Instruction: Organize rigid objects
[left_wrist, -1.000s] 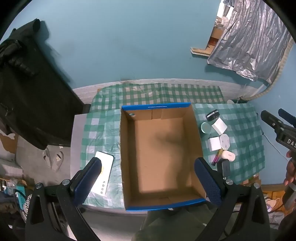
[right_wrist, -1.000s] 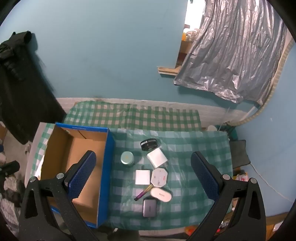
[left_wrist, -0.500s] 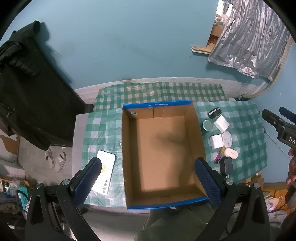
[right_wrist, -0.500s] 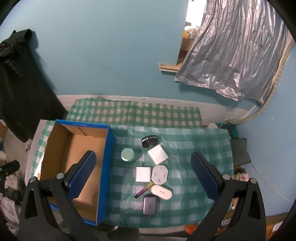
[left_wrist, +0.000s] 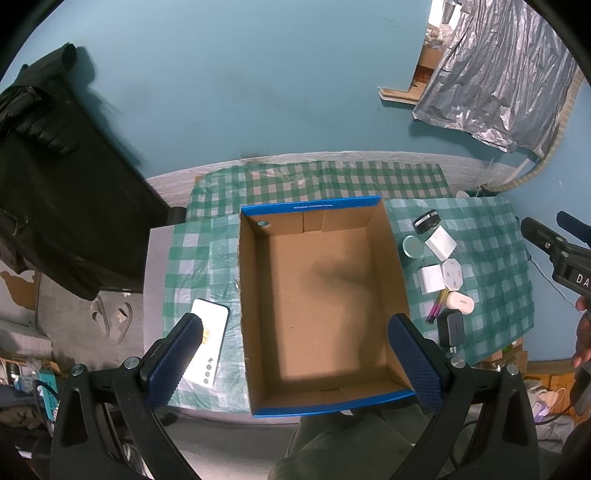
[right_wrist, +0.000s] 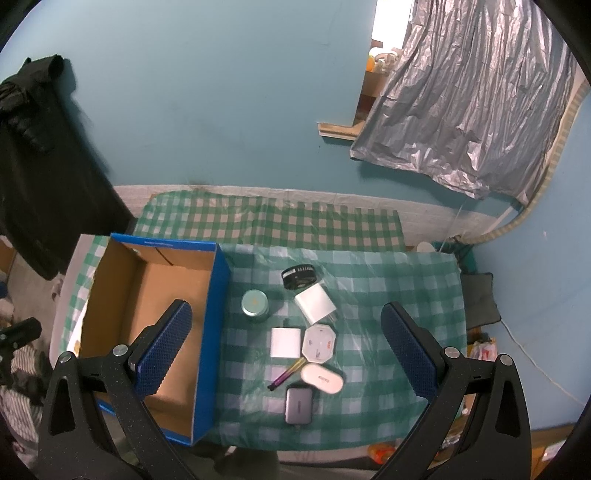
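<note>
The left hand-held gripper (left_wrist: 295, 358) hangs high with its jaws spread wide and nothing between them, framing the open brown cardboard box with blue rim (left_wrist: 321, 408). The right hand-held gripper (right_wrist: 284, 354) is likewise released and empty above the cluster of small items.

By my reading the sorting has not started: the box interior shows bare, and everything is out on the green-and-white checked surface (right_wrist: 406, 295). Nearest lies the dark grey rectangular power bank (right_wrist: 298, 404), then the white oval case (right_wrist: 321, 378) touching the slim purple-gold pen (right_wrist: 286, 374), the white square block (right_wrist: 285, 342) just beside the white octagonal box (right_wrist: 319, 343), the round teal tin (right_wrist: 255, 302), the white tilted cube (right_wrist: 314, 303), and farthest the black round ribbed lid (right_wrist: 298, 276). A white smartphone (left_wrist: 211, 341) lies left of the box, near the front edge.

The cluster is tight, so the outer pieces look easiest to reach; open cloth remains to its right.
</note>
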